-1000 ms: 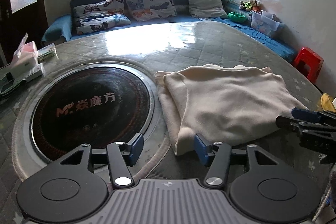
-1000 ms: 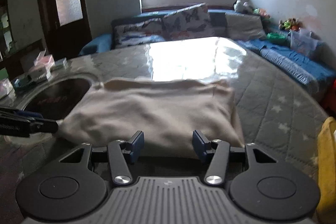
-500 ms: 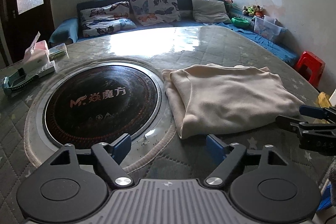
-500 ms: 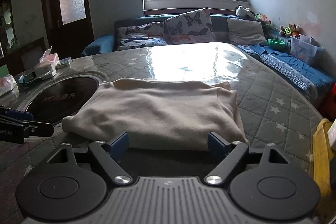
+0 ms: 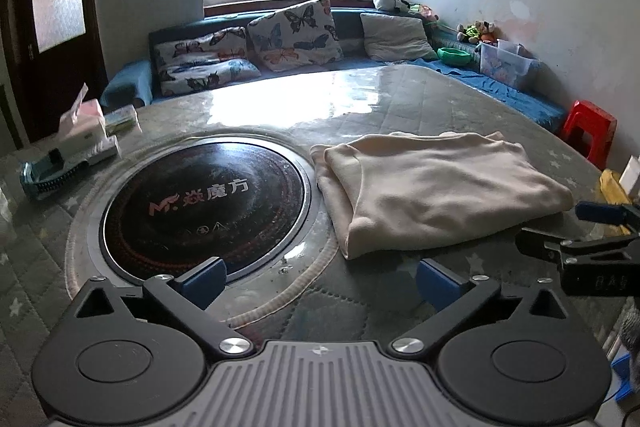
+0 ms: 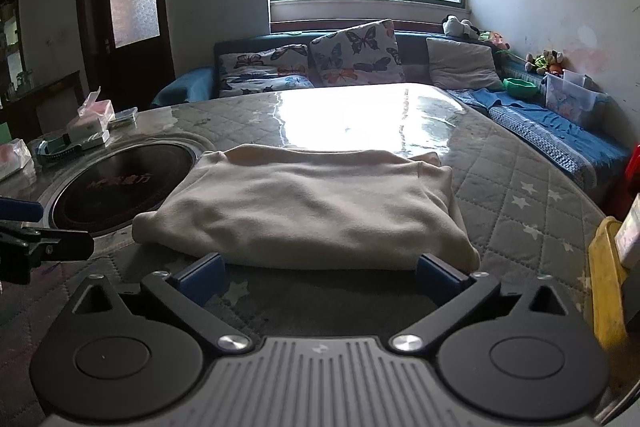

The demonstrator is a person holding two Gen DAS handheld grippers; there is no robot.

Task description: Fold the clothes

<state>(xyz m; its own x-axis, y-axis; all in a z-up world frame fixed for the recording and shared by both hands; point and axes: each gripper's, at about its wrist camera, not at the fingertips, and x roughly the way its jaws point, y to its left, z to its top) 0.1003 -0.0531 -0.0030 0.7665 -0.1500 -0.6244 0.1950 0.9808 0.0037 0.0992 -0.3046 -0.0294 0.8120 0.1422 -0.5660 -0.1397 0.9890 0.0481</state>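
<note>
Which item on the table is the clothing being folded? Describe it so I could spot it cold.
On the big quilted table, look just right of the round black cooktop set into its middle. The folded cream garment lies flat there. It is the only soft, pale cloth on the table; the other things are small boxes at the far left edge.

I read "燚魔方" beside stylised M logo on round black cooktop (image 5: 202, 205); other print illegible.

Black tongs (image 5: 320, 281) with blue pads (image 5: 202, 277), silver screws, round discs, and a ribbed grey housing.
</note>
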